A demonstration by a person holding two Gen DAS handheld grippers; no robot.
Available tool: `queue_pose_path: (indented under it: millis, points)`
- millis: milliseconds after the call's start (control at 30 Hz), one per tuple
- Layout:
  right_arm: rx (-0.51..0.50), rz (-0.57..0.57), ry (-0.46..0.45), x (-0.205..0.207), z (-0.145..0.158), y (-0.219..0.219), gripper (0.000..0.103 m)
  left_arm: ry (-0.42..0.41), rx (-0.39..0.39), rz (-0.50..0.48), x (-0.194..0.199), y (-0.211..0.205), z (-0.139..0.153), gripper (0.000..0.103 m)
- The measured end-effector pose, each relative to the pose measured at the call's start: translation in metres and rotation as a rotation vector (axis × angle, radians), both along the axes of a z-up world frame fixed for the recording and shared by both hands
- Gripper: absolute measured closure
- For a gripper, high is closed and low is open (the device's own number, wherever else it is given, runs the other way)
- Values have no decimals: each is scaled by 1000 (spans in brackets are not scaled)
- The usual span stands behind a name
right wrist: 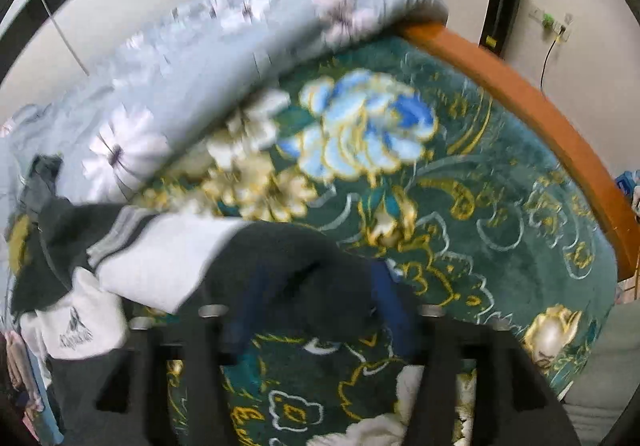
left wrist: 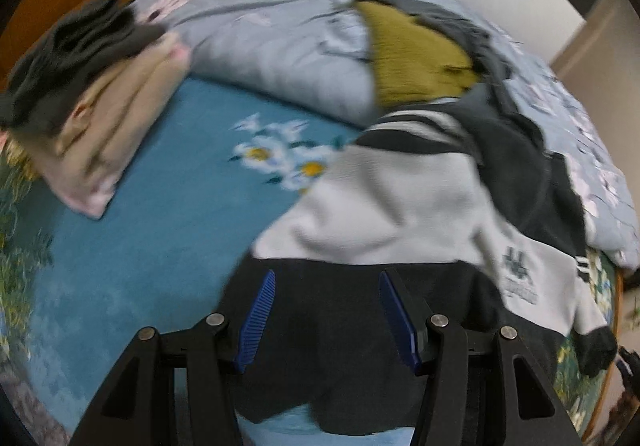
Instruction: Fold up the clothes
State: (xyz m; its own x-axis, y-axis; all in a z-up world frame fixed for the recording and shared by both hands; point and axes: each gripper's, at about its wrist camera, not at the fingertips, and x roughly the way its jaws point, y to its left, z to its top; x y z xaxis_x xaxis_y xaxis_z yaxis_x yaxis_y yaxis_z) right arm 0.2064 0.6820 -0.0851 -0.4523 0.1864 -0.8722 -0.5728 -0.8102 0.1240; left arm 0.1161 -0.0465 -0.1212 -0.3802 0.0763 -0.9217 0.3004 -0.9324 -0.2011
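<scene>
A black and white sweatshirt (left wrist: 384, 206) with a small chest logo lies crumpled on the bed. My left gripper (left wrist: 328, 282) is open, its blue-padded fingers (left wrist: 258, 322) spread over the sweatshirt's black hem. In the right wrist view the same sweatshirt (right wrist: 160, 262) lies at the lower left, and its black sleeve end drapes across my right gripper (right wrist: 312, 286). The view is blurred, and the cloth hides the fingertips.
A folded beige and dark stack (left wrist: 100, 86) lies at the left on the blue floral blanket (left wrist: 160, 206). A grey floral quilt (left wrist: 272, 26) and an olive garment (left wrist: 408, 54) lie behind. The wooden bed edge (right wrist: 540, 114) curves at the right, past the green floral blanket (right wrist: 460, 206).
</scene>
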Motion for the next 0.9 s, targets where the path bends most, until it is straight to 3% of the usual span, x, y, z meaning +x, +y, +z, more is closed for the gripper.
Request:
queue_pose_path:
  millis: [133,233,433,500,633,700,833,900]
  points:
    - [-97,-1,105,22,11,-33,41,-64,-23,45,3,-18,-24,44]
    - [-151,44,88,30,-1,-70,41,-98,-15,68,1,-23,-45,44]
    - [-197,102,62,45,-9,-130,41,-161,-74,9,-18,-21,-74,45]
    - [-202,104,61,49,-5,-139,41,-181,-77,-20,-20,-20,-81,49]
    - [-180,126,45,51,6,-149,41,-186,-92,-63,-19,-13,-85,97]
    - [-172,136,43,50,11,-154,41,-168,-100,-75,-19,-14,-80,97]
    - [-158,159,39,48,19,-164,41,-97,-256,-122,-29,-23,-54,98]
    - [-148,166,31,48,20,-167,41,-50,-381,-166,-40,-29,-36,98]
